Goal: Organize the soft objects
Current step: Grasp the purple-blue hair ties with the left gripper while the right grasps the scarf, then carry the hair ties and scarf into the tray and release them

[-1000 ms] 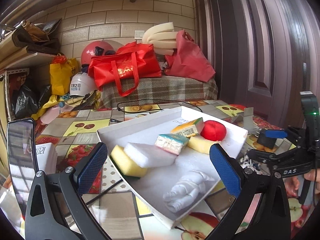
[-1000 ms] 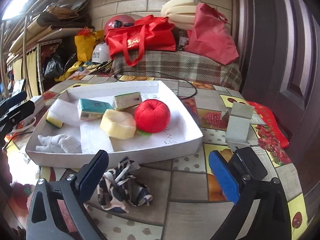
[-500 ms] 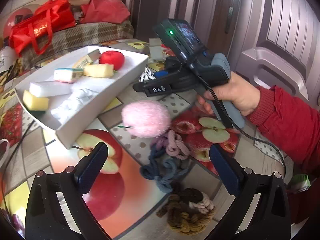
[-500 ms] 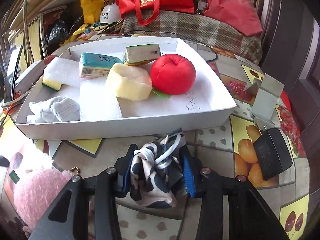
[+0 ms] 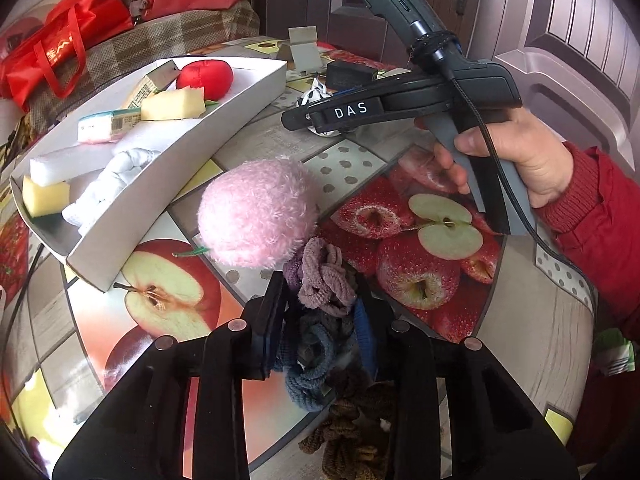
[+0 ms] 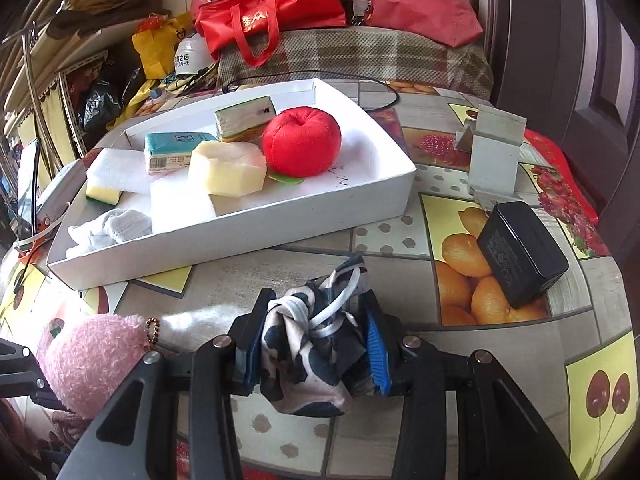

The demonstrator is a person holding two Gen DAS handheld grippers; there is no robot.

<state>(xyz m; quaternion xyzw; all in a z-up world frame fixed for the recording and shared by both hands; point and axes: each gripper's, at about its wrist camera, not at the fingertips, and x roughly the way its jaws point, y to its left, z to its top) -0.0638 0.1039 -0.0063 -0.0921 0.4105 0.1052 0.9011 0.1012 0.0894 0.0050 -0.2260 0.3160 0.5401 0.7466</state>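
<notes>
Left tool point(image 5: 320, 320) is clamped on a bunch of hair scrunchies point(image 5: 320, 300) at bottom center, right next to the pink plush ball point(image 5: 256, 212). Right tool point(image 6: 316, 344) is squeezing the black-and-white cloth pouch point(image 6: 312, 352) at lower center — just in front of the white tray point(image 6: 360, 204) w/ sponges and red plush apple point(image 6: 302, 142) on the bench point(image 6: 400, 292).

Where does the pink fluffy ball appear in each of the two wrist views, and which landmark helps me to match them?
Left wrist view: the pink fluffy ball lies near the centre, on the table beside the white tray, just beyond the hair ties.
Right wrist view: it sits at the lower left edge.
Shared landmark: the red plush apple inside the tray.
</notes>
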